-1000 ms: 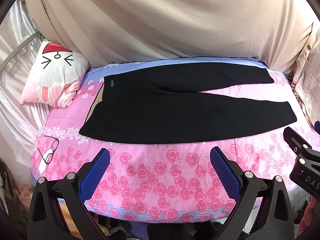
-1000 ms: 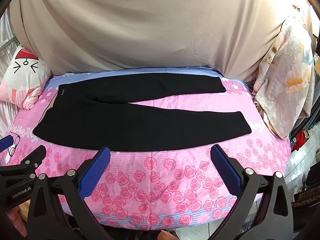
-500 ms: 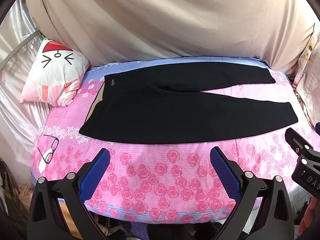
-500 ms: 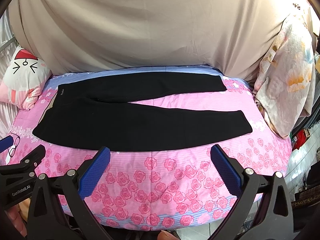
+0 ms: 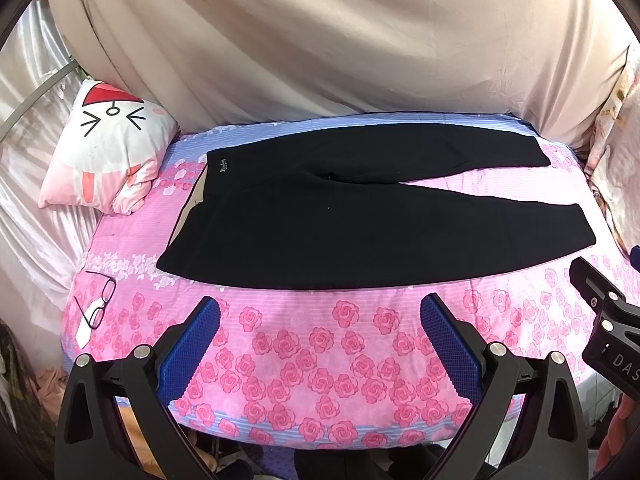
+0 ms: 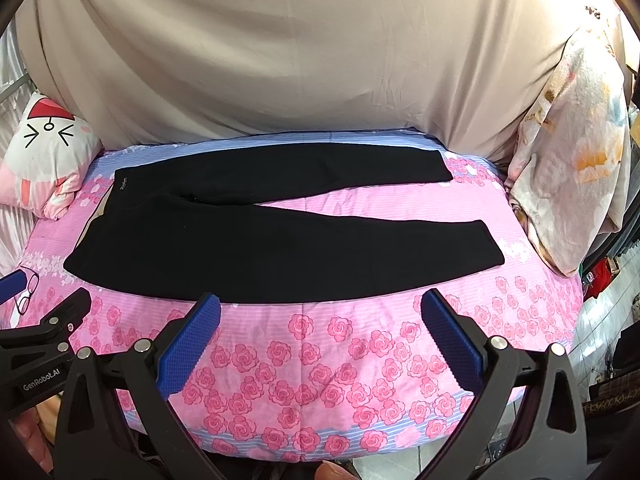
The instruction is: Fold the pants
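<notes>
Black pants (image 5: pixel 360 224) (image 6: pixel 280 248) lie flat on a pink rose-print bed (image 5: pixel 320 344) (image 6: pixel 328 352), waistband at the left, both legs spread out to the right with a gap between the cuffs. My left gripper (image 5: pixel 320 312) hovers open over the bed's near edge, short of the near leg's lower seam. My right gripper (image 6: pixel 320 312) is open too, in front of the near leg, holding nothing. Each gripper's black frame shows at the edge of the other's view.
A cat-face pillow (image 5: pixel 104 160) (image 6: pixel 44 160) rests at the bed's far left corner. Eyeglasses (image 5: pixel 98 300) (image 6: pixel 28 296) lie on the sheet near the left edge. A floral blanket (image 6: pixel 572 176) is heaped at the right. A beige sheet (image 5: pixel 320 40) hangs behind the bed.
Both views have shifted only slightly; the pants sit a touch higher in the frames. Both grippers stay open and nothing has been taken hold of.
</notes>
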The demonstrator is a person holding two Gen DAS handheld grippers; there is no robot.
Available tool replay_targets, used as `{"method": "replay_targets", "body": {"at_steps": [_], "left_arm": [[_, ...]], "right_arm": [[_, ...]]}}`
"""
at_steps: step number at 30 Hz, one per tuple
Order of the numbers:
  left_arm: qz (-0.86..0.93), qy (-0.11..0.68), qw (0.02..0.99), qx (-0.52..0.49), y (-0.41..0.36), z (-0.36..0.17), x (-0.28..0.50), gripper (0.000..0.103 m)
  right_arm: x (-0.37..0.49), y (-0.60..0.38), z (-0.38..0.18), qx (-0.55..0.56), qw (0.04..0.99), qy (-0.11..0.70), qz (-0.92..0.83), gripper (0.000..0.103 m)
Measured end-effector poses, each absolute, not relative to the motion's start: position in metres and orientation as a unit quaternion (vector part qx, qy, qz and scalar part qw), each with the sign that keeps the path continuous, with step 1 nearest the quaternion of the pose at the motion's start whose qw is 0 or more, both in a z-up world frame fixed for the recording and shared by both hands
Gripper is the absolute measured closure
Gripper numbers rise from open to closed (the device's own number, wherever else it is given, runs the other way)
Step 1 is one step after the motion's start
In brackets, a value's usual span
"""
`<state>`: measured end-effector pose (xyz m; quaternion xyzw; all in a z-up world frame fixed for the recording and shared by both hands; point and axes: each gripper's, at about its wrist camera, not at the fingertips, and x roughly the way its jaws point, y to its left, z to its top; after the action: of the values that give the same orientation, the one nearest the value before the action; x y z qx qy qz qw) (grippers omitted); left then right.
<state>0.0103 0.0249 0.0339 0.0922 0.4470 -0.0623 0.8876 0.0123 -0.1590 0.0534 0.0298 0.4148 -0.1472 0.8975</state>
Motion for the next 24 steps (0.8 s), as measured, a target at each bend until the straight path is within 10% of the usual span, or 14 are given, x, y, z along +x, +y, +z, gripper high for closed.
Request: {"method": "replay_targets", "body": {"at_steps": [24], "left_arm": [[-0.070,0.463,0.878,0.098,0.022,0.025,0.042,0.005]], "right_arm": [[0.040,-0.162,0.044,0.029,0.887,0.435,-0.154,0.005]]}}
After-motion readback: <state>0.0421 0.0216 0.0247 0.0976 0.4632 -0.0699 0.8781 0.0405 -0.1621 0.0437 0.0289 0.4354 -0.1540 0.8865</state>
